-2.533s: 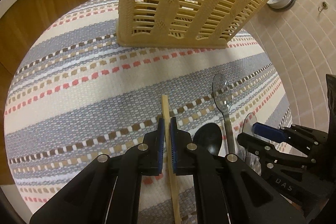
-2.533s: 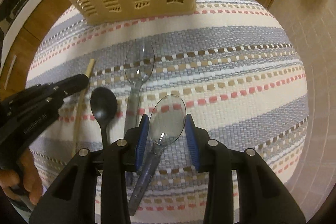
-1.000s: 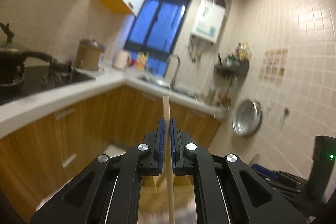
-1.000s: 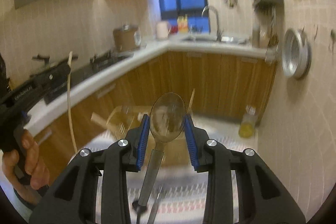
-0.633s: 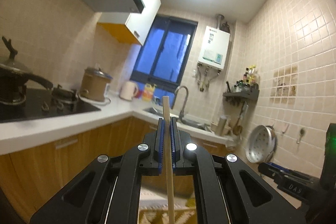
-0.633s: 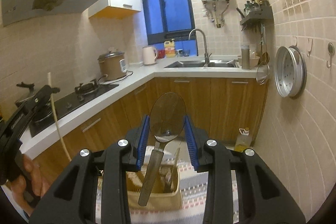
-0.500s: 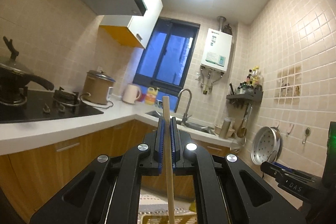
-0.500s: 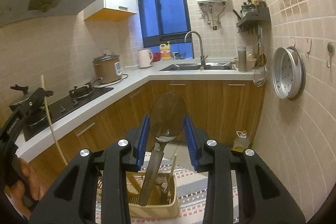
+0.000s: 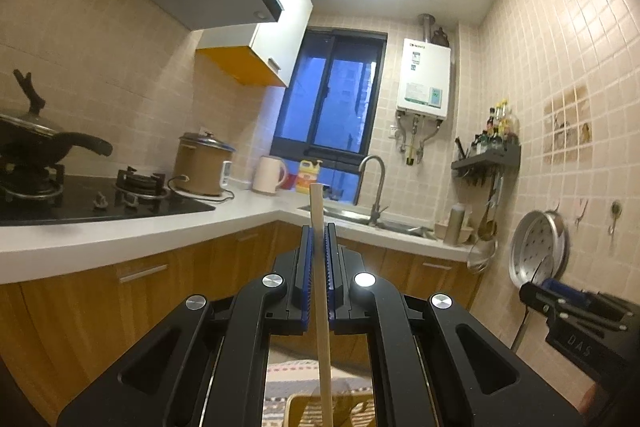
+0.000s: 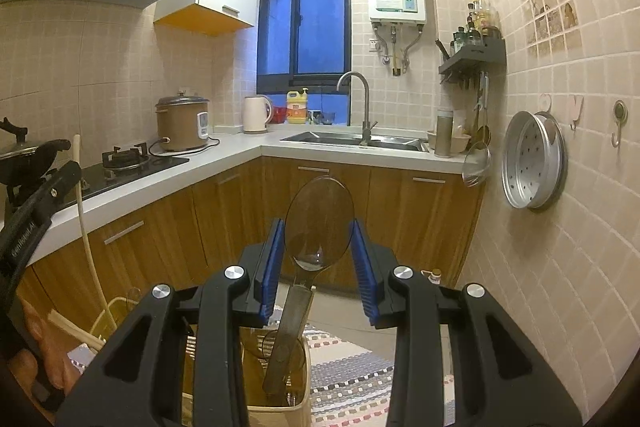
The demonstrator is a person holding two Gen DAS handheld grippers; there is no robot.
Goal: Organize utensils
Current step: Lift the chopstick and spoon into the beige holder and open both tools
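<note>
Wooden chopstick (image 9: 319,267) in left claw (image 9: 319,259), clear spoon (image 10: 319,223) in right claw (image 10: 319,255)

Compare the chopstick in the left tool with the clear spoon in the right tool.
The chopstick is a thin, pale wooden stick; the clear spoon is see-through plastic with a broad oval bowl. The left tool is shut almost fully on the chopstick, while the right tool grips the spoon's bowl at a wider gap. Both hang down toward the basket.

I've lifted my left gripper (image 9: 319,259) with the chopstick (image 9: 321,291) and my right gripper (image 10: 318,259) with the clear spoon (image 10: 316,227) off the rug; they're now apparently above the basket (image 10: 298,405).
</note>
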